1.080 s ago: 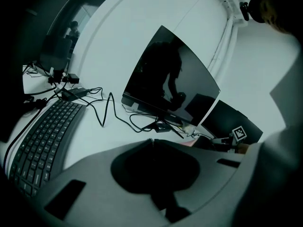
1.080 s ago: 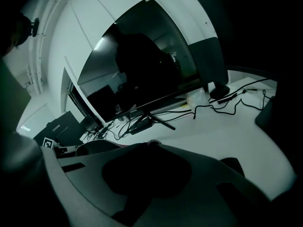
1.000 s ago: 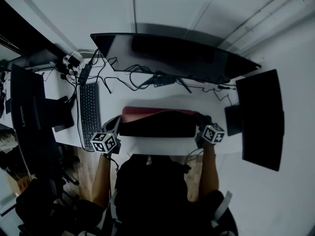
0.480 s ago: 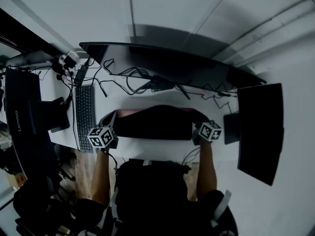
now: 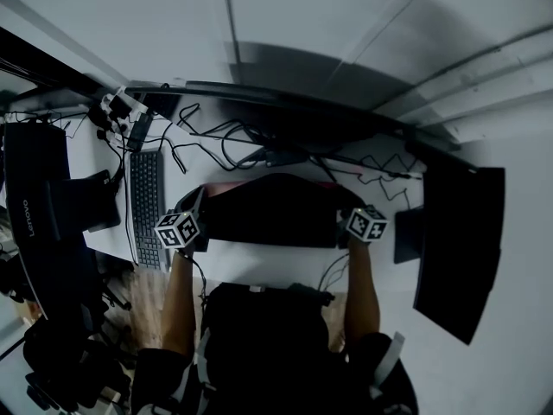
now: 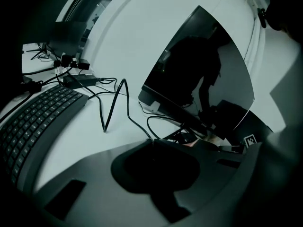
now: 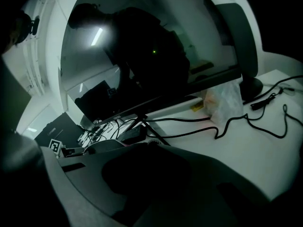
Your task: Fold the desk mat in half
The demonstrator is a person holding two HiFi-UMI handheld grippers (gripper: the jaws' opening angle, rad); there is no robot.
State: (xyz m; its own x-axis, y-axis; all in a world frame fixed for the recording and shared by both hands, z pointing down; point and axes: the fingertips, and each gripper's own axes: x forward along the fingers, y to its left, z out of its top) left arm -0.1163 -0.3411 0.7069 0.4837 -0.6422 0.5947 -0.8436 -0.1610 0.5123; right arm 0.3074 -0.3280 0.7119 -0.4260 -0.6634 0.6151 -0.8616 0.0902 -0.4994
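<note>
In the head view the desk mat (image 5: pixel 270 211) lies across the white desk (image 5: pixel 276 259), its dark face up. Its near edge is lifted and carried over toward the monitor. A thin red strip of the other face (image 5: pixel 226 185) shows along the far side. My left gripper (image 5: pixel 195 209) is shut on the mat's left corner and my right gripper (image 5: pixel 346 212) on its right corner. In the left gripper view the jaws of the left gripper (image 6: pixel 151 141) meet at their tips. The right gripper view shows the right gripper (image 7: pixel 150 144) closed the same way.
A black keyboard (image 5: pixel 147 204) lies left of the mat. A wide curved monitor (image 5: pixel 285 115) stands behind it, with tangled cables (image 5: pixel 223 143) at its foot. Another monitor (image 5: pixel 458 240) stands at the right and a dark screen (image 5: pixel 39 206) at the left. A plastic bag (image 7: pixel 222 100) sits by the monitor base.
Both grippers have carried the mat's near edge away from me toward the monitor. The red face that showed along the far side has shrunk to a thin strip.
</note>
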